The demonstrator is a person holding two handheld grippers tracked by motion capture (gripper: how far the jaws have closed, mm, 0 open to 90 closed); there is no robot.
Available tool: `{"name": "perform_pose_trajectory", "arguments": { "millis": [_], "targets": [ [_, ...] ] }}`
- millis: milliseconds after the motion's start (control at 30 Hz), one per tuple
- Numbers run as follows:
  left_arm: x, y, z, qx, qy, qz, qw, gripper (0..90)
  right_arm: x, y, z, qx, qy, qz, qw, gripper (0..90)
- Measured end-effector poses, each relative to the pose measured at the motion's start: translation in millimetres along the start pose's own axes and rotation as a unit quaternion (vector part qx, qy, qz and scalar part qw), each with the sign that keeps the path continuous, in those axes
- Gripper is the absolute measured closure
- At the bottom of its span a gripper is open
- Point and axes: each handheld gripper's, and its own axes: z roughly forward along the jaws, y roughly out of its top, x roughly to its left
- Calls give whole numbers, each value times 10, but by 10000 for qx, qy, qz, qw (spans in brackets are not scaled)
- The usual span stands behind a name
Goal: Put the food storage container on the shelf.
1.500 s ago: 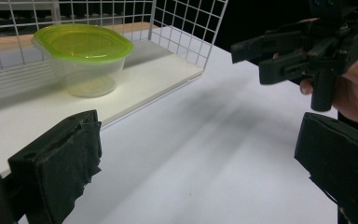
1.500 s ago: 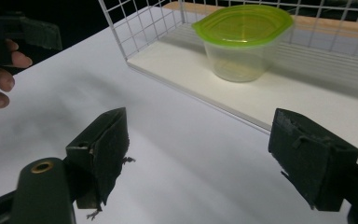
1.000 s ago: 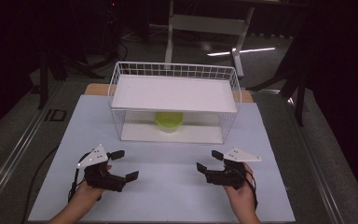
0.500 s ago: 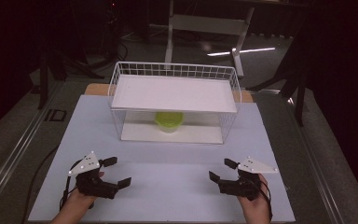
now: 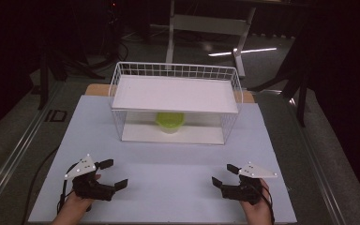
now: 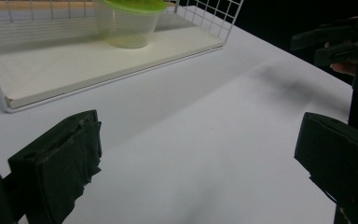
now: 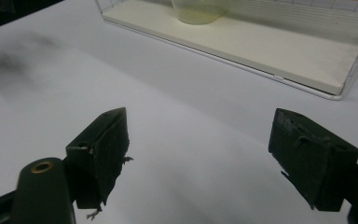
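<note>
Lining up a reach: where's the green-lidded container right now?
In the high view, the container sits on the lower shelf of the wire rack, near its middle, under the upper shelf.

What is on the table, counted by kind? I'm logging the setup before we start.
Wire rack with two white shelves: 1
Clear container with green lid, on the lower shelf: 1
Handheld grippers, left gripper and right gripper, both open and empty: 2
Total: 4
</note>
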Motion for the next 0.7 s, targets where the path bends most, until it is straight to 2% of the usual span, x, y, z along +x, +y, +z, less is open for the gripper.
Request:
{"name": "perform_pose_trajectory", "arguments": {
  "millis": [100, 200, 300, 433, 567, 700],
  "targets": [
    [-13, -22, 21, 77, 60, 136, 9999, 14, -12, -10, 12, 3, 1, 4, 10000, 195],
    [-40, -21, 43, 28, -21, 104, 9999, 14, -17, -15, 28, 23, 13, 11, 10000, 189],
    [-64, -18, 68, 70, -7, 230, 9997, 14, -10, -9, 48, 33, -6, -30, 10000, 185],
    [-66, -23, 63, 71, -47, 213, 9997, 14, -19, -13, 62, 37, -102, -58, 9999, 185],
    [-46, -17, 40, -12, -31, 127, 9999, 14, -48, -22, 60, 23, -107, 17, 9999, 185],
    [-40, -18, 40, -13, -19, 137, 9999, 13, -63, -35, 73, 49, -102, 68, 9999, 185]
  ]
}}
